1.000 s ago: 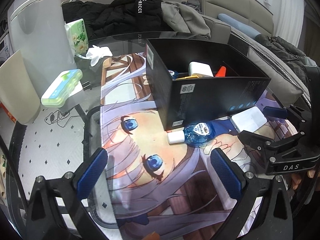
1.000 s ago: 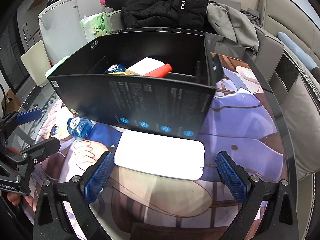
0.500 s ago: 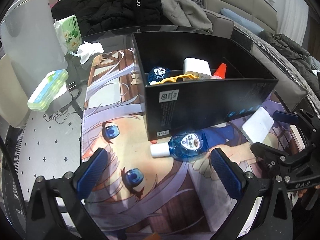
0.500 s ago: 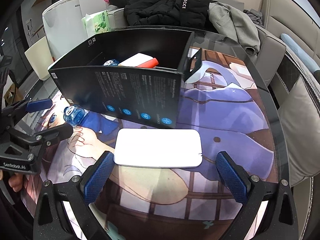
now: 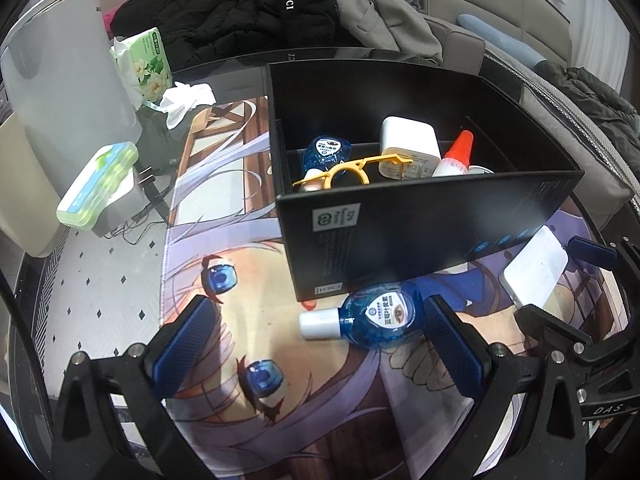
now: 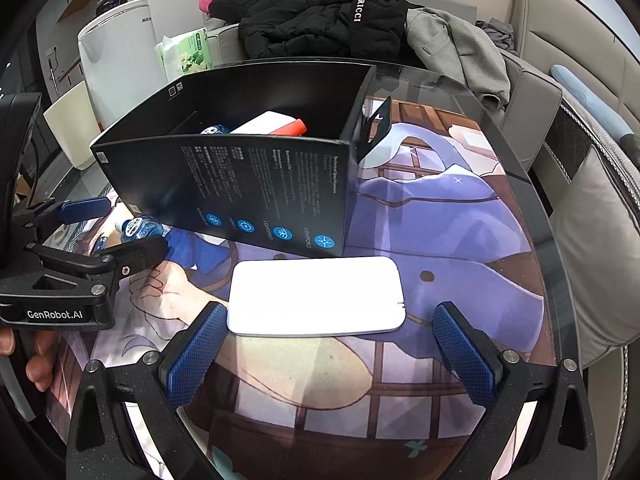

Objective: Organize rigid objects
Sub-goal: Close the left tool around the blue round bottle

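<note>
Round blue plastic bottle with white cap (image 5: 378, 316) lying on printed mat (image 5: 224, 240), just near of black cardboard box (image 5: 420, 216); left gripper (image 5: 320, 344) jaws spread, right pad beside bottle. Flat white rounded-rectangle device (image 6: 316, 295) lying right of bottle, near box; right gripper (image 6: 328, 350) jaws spread, empty. Box contains second blue bottle (image 5: 325, 153), white block (image 5: 406, 142), orange-capped tube (image 5: 456, 156).

Glass table (image 6: 532, 216), coat-strewn beige sofa (image 5: 496, 8), white-tiled floor (image 5: 100, 280).
</note>
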